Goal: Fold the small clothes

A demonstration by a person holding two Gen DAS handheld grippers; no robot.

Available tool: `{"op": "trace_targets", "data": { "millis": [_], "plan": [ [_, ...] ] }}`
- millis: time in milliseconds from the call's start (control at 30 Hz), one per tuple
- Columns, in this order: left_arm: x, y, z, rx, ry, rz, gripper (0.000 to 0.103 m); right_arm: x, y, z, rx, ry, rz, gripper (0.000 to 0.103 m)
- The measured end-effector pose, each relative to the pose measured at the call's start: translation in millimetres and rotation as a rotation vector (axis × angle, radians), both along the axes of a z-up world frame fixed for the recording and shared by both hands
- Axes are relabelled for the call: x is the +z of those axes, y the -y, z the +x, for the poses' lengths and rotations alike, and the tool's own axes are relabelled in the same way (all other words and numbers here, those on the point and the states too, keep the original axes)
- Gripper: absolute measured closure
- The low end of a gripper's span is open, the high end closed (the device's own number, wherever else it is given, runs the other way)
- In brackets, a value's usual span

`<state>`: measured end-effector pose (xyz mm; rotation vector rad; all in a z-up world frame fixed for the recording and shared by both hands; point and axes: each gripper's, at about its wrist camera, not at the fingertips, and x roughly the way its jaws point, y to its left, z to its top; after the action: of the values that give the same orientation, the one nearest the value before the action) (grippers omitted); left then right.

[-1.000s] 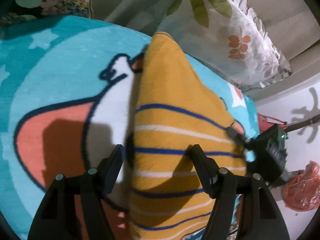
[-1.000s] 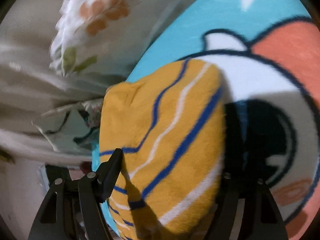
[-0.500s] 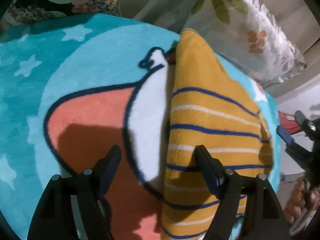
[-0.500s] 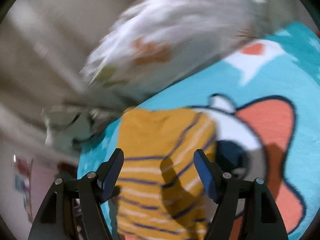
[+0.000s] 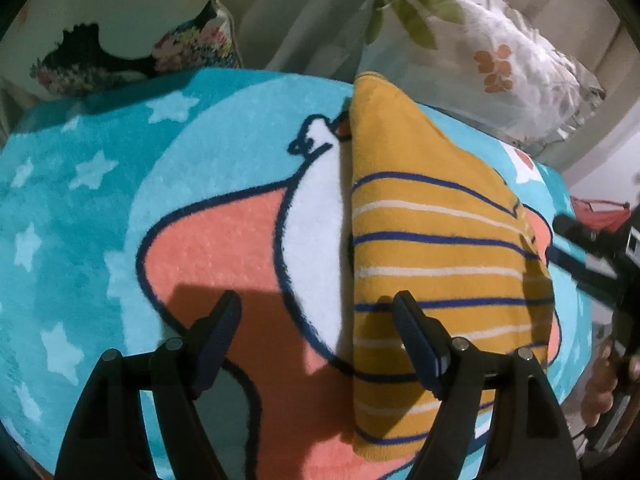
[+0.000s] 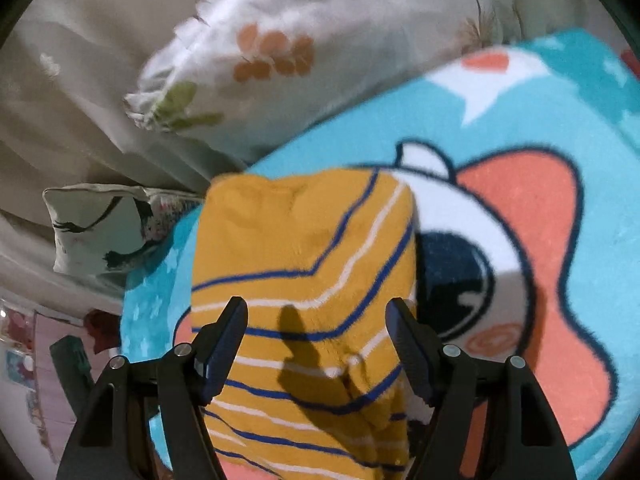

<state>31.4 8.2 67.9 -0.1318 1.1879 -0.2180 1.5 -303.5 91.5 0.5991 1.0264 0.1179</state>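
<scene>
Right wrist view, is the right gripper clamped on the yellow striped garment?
No, the right gripper is open above the yellow striped garment, gripping nothing.

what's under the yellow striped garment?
The folded yellow striped garment lies on the cartoon-print blanket. The print beneath it is covered; anything tucked inside the fold can't be seen.

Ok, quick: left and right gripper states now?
Left gripper: open, holding nothing.
Right gripper: open, above the folded yellow striped garment, holding nothing.

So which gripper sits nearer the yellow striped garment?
Right. The right gripper hovers directly over the yellow striped garment; the left gripper is offset over the blanket beside it.
</scene>
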Motion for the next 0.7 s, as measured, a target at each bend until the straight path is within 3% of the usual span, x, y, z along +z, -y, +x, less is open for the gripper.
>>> {"op": "trace_targets", "data": {
  "millis": [233, 500, 700],
  "plan": [
    [8.9, -8.0, -10.2, -0.017, -0.001, 0.000, 0.026, 16.8, -70.6, 23.9, 0.125, 0.013, -0.201, 0.027],
    [12.2, -34.8, -25.0, -0.014, 0.007, 0.031, 0.026, -23.6, -131.7, 83.5, 0.205, -0.112, -0.383, 0.025],
    [14.1, -56.0, -31.4, -0.001, 0.019, 0.037, 0.026, -14.7, -137.1, 95.6, 0.166, -0.107, -0.380, 0.025]
  ]
}}
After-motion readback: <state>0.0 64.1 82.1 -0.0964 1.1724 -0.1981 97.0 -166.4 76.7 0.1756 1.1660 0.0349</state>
